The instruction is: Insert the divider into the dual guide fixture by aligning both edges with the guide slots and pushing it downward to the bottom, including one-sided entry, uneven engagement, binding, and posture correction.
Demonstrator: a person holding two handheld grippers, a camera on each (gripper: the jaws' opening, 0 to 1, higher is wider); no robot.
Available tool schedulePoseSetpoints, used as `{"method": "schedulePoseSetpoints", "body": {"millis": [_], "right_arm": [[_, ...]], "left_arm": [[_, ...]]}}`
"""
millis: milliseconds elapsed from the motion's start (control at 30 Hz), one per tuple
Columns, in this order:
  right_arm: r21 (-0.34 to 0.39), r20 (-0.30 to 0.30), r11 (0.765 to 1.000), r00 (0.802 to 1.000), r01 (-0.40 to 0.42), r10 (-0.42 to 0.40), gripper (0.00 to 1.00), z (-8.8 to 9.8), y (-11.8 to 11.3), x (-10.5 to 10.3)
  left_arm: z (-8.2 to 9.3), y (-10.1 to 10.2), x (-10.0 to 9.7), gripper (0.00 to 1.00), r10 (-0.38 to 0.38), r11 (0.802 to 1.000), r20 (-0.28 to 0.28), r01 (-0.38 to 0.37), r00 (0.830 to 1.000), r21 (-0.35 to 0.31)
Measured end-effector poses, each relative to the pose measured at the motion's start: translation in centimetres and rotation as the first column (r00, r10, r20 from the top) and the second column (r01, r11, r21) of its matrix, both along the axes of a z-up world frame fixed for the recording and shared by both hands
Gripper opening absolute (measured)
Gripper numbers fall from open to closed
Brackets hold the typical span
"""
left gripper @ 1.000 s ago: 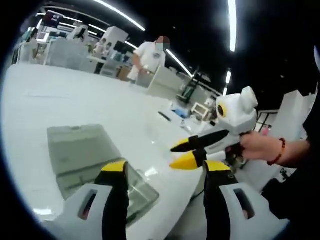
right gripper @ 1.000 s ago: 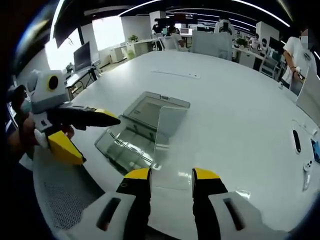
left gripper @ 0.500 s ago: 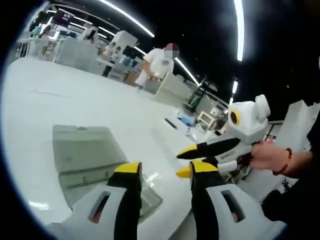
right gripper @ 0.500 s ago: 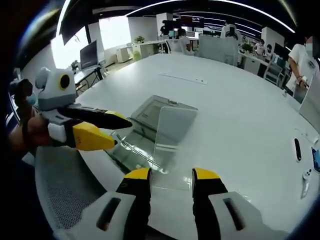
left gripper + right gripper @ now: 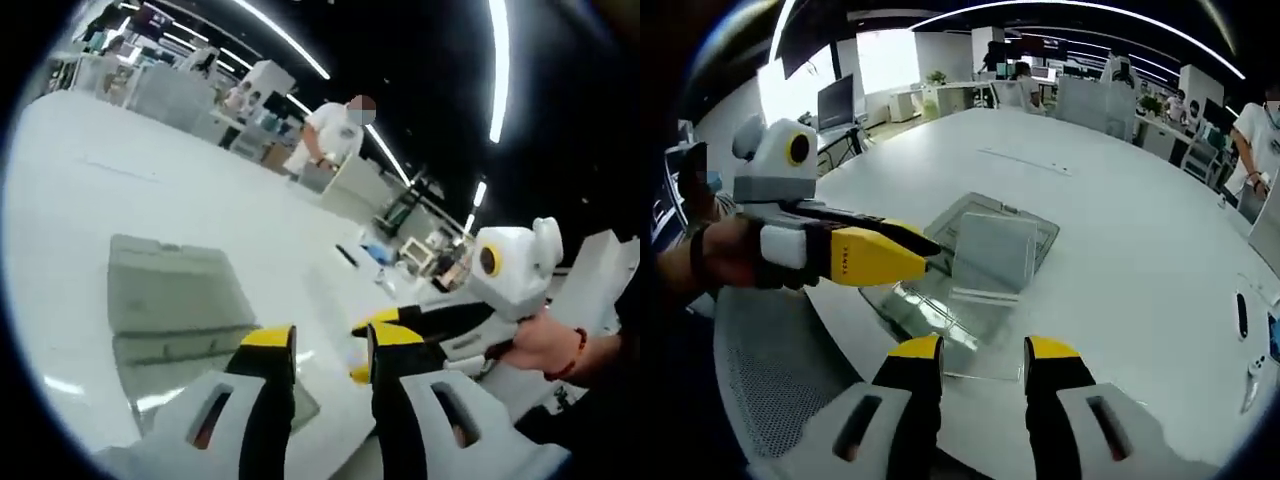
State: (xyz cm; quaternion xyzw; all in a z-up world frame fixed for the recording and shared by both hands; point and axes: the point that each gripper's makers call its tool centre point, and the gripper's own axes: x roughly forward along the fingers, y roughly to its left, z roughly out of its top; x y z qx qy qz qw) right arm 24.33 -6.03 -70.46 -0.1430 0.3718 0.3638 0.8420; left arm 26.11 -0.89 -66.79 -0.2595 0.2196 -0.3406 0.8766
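Note:
A clear divider (image 5: 992, 255) stands face-on between the jaws of my right gripper (image 5: 983, 355), which is shut on its lower part. Behind and under it a clear dual guide fixture (image 5: 908, 300) lies on the white table (image 5: 1120, 250). My left gripper (image 5: 930, 245) comes in from the left, and its tips reach the divider's left edge. In the left gripper view, the left gripper (image 5: 330, 345) has a narrow gap with nothing visible in it. The fixture (image 5: 165, 290) lies beyond it to the left. The right gripper (image 5: 365, 345) sits just past its jaws.
A mesh chair seat (image 5: 760, 400) sits below the table's near edge. Small dark devices (image 5: 1243, 315) lie at the table's far right. A person in white (image 5: 335, 135) stands at desks beyond the table. A hand (image 5: 545, 345) holds the right gripper.
The left gripper's jaws have narrowed from wide apart to a small gap, and it has moved in to the divider's left edge. The divider stays fixed in the right gripper.

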Motion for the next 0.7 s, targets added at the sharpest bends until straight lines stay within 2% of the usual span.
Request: {"method": "schedulePoseSetpoints", "body": {"millis": [233, 700], "right_arm": [[0.005, 0.013, 1.0, 1.0, -0.028, 0.028, 0.28, 0.4, 0.8, -0.5], [-0.005, 0.026, 0.998, 0.997, -0.068, 0.068, 0.28, 0.8, 1.7, -1.4]], "left_arm": [[-0.1, 0.5, 0.4, 0.18, 0.037, 0.998, -0.037, -0.039, 0.999, -0.041], [-0.5, 0.6, 0.6, 0.03, 0.04, 0.994, -0.085, -0.048, 0.996, -0.097]]}}
